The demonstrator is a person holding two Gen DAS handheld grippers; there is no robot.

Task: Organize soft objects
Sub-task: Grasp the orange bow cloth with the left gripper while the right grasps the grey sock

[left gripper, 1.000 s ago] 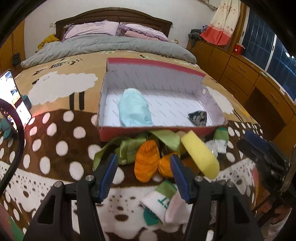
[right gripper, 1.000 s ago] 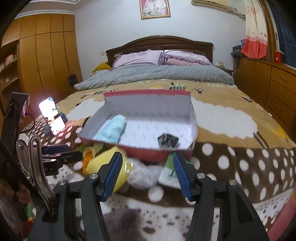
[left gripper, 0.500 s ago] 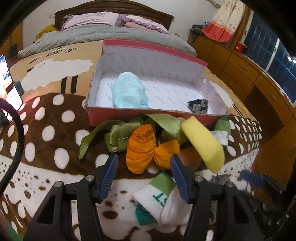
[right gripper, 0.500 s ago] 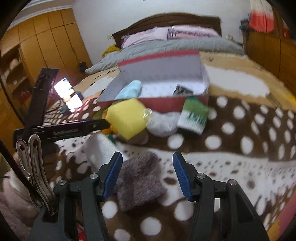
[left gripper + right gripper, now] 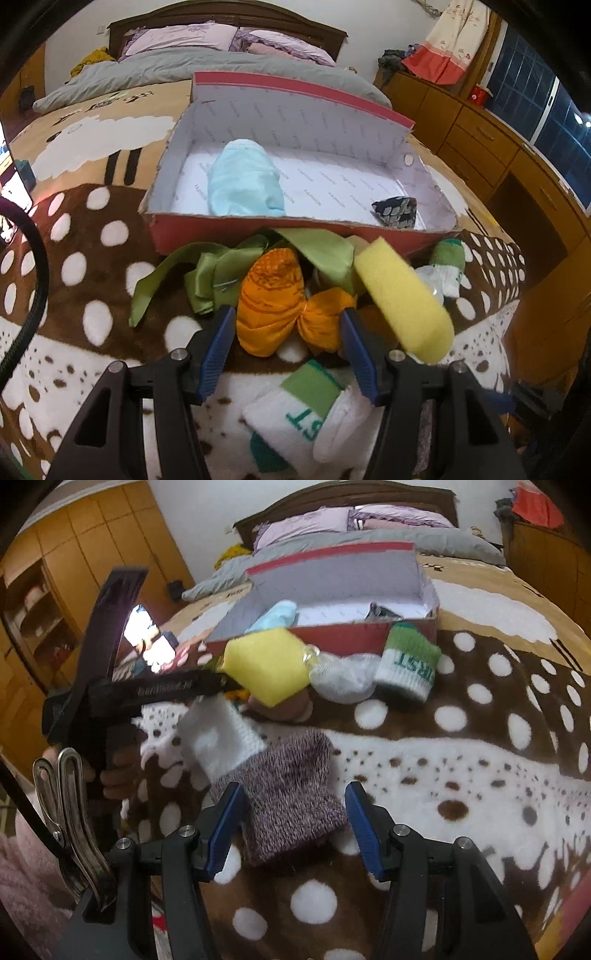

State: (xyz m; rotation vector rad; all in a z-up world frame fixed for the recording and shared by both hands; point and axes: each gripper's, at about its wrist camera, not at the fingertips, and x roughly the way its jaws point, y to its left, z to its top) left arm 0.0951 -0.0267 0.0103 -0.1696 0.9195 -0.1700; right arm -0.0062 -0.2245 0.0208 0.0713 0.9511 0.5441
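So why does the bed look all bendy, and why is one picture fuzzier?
Left wrist view: the fisheye lens curves the red box and the room's edges, but the orange cloth looks sharp. Right wrist view: same curving, plus blur on the yellow sponge and white sock, and the phone screen glares white.

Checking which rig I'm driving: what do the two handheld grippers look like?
Both match: the left gripper and right gripper have black plastic finger arms with silver screws and ribbed blue pads. A black cable curves beside the left; a silver metal clip sits beside the right.
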